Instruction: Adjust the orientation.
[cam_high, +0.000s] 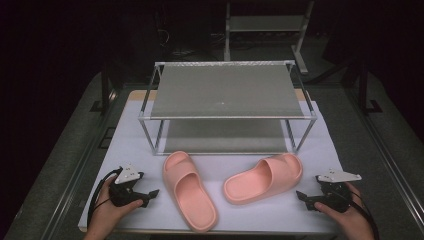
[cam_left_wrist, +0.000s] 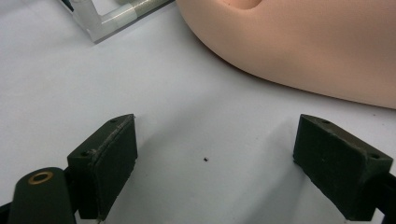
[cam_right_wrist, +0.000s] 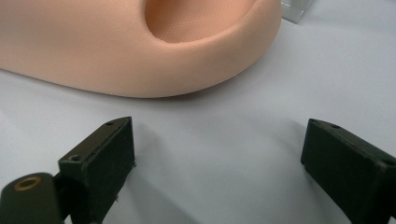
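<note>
Left gripper (cam_high: 150, 194), right gripper (cam_high: 301, 196): wide open; empty

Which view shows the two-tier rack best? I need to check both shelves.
The high view: the whole rack shows, both shelves bare. The left gripper view catches one corner foot; the right gripper view, a clear sliver of it at the top edge.

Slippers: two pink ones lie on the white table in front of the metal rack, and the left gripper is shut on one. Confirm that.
Not quite. The left gripper is open and holds nothing, as the left gripper view shows; the nearer slipper lies beyond its jaws. Both pink slippers, the other included, do lie on the white table before the rack.
</note>
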